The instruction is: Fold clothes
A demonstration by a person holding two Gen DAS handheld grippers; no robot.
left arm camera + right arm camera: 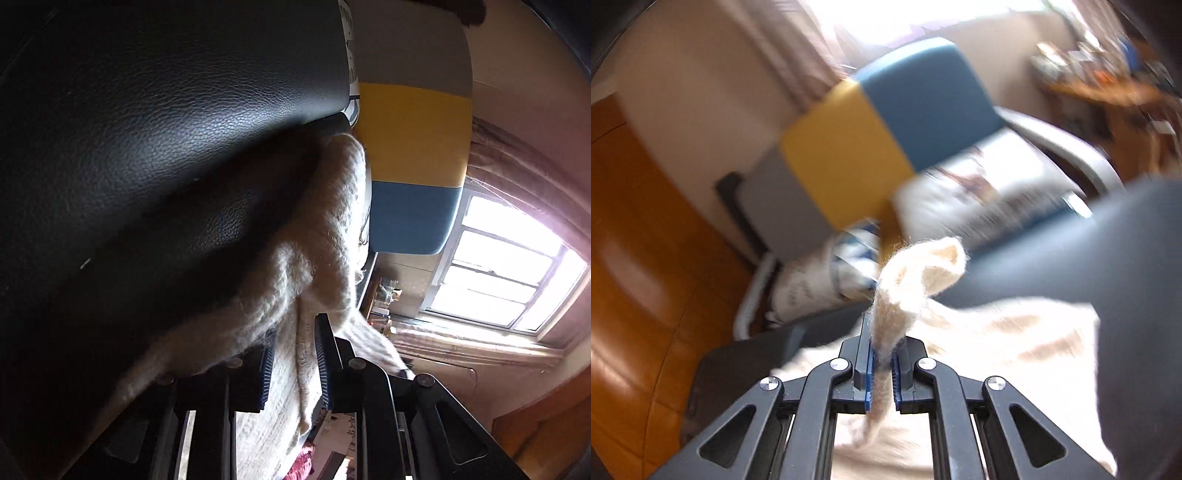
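Note:
A cream knitted sweater (314, 236) lies against a black leather surface (155, 147) in the left wrist view. My left gripper (293, 336) is shut on a thick fold of it, the fabric bulging between the blue pads. In the right wrist view, which is blurred by motion, my right gripper (882, 339) is shut on a narrow fuzzy edge of the same cream sweater (916, 280). That edge sticks up past the fingertips, while the rest of the cloth spreads below and to the right.
A cushion with grey, yellow and blue bands (413, 140) stands behind the leather surface, seen also as the banded cushion (886, 125). A bright window (509, 266) with curtains is at the right. An orange wooden panel (639, 258) fills the left. A cluttered shelf (1108, 85) sits far right.

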